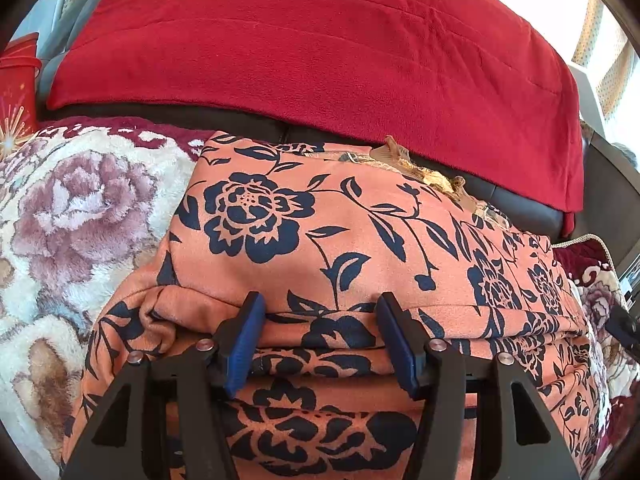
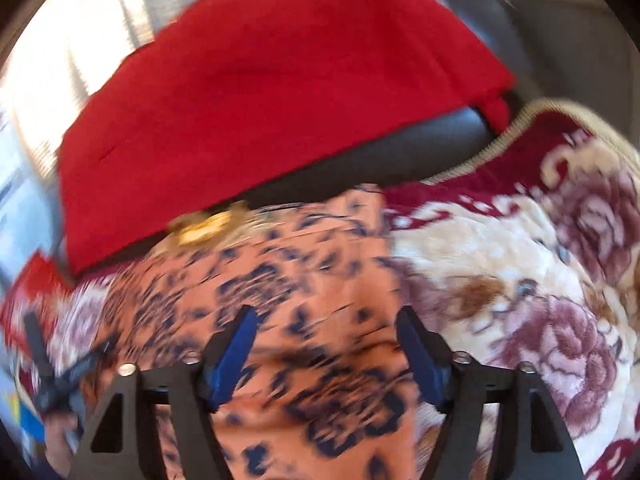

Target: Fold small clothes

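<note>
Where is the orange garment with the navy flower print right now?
The orange garment with the navy flower print lies folded on the plush floral blanket, centre of both wrist views, just below the red fleece cloth, with the left gripper at its near edge.

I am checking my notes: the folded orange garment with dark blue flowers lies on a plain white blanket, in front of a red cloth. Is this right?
Not quite. The blanket under the orange garment is not plain white: it is cream and maroon with large pinkish flowers, as the left wrist view shows. The rest holds: the garment lies folded in front of the red cloth.
</note>
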A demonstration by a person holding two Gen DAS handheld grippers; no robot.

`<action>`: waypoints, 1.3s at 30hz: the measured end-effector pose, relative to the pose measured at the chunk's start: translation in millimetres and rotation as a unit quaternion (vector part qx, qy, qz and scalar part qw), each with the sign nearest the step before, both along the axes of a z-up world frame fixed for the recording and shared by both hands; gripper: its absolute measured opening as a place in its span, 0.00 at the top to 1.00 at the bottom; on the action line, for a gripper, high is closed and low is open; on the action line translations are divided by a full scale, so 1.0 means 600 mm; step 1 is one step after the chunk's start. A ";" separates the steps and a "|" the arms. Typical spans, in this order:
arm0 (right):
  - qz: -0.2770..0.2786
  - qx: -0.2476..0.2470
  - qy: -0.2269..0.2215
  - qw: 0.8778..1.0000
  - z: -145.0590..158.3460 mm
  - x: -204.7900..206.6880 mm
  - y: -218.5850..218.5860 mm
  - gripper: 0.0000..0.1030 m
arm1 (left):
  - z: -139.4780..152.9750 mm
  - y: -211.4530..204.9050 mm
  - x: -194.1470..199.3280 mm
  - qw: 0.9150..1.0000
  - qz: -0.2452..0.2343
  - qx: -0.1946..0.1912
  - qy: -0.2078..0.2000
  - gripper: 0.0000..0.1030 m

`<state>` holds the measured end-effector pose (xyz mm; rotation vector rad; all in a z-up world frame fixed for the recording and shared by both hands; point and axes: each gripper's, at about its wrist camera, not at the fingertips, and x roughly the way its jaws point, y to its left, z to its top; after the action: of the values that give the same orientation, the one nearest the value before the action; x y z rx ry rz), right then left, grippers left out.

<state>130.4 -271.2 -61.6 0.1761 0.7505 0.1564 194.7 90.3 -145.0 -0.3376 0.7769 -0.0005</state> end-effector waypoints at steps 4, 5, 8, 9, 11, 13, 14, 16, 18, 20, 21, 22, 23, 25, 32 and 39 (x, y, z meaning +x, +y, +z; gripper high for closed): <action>-0.012 -0.022 0.032 0.999 -0.071 -0.005 0.006 0.12 | -0.001 0.003 -0.001 1.000 0.000 -0.007 -0.002 0.42; -0.016 -0.018 0.049 0.999 -0.093 -0.004 0.002 0.12 | -0.001 0.005 -0.002 1.000 -0.001 -0.011 -0.004 0.42; -0.019 -0.001 0.034 0.999 -0.084 -0.014 -0.003 0.11 | -0.002 0.007 -0.003 1.000 -0.001 -0.016 -0.005 0.41; -0.014 -0.002 0.037 0.999 -0.086 -0.016 -0.003 0.10 | -0.002 0.007 -0.003 1.000 -0.002 -0.015 -0.005 0.41; -0.010 0.002 0.034 0.999 -0.082 -0.020 -0.004 0.07 | -0.001 0.004 -0.003 1.000 -0.002 -0.009 -0.003 0.41; -0.006 0.003 0.034 0.999 -0.089 -0.012 -0.002 0.04 | -0.001 0.003 -0.002 1.000 -0.002 -0.008 -0.003 0.40; -0.005 0.003 0.033 0.999 -0.088 -0.013 -0.003 0.04 | -0.001 0.003 -0.001 1.000 -0.002 -0.009 -0.003 0.40; -0.004 0.007 0.031 0.999 -0.087 -0.011 -0.007 0.04 | -0.001 0.003 -0.001 1.000 -0.003 -0.011 -0.004 0.40; -0.004 0.013 0.029 0.999 -0.093 -0.012 -0.005 0.04 | 0.000 0.004 -0.002 1.000 -0.005 -0.016 -0.006 0.39; -0.004 0.015 0.029 0.999 -0.106 0.010 0.007 0.04 | 0.000 0.006 -0.003 1.000 -0.008 -0.025 -0.009 0.36; -0.005 0.015 0.029 0.999 -0.104 0.007 0.006 0.04 | 0.000 0.008 -0.004 0.999 -0.009 -0.029 -0.011 0.35; -0.005 0.015 0.028 0.999 -0.103 0.006 0.005 0.04 | 0.000 0.010 -0.004 0.999 -0.012 -0.035 -0.013 0.32; -0.005 0.016 0.028 0.999 -0.101 0.004 0.004 0.04 | -0.001 0.012 -0.005 0.999 -0.015 -0.042 -0.015 0.30; -0.006 0.019 0.027 0.999 -0.099 0.001 0.002 0.04 | -0.001 0.015 -0.006 0.998 -0.018 -0.051 -0.019 0.29; -0.007 0.024 0.026 0.999 -0.097 -0.002 0.000 0.04 | 0.000 0.013 -0.006 0.998 -0.022 -0.053 -0.019 0.27; -0.008 0.026 0.025 0.999 -0.097 -0.003 0.000 0.04 | 0.000 0.012 -0.007 0.998 -0.023 -0.051 -0.019 0.25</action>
<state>128.5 -271.1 -119.7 0.2357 0.7951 0.1566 190.7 97.6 -144.8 -0.4157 0.7486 -0.0899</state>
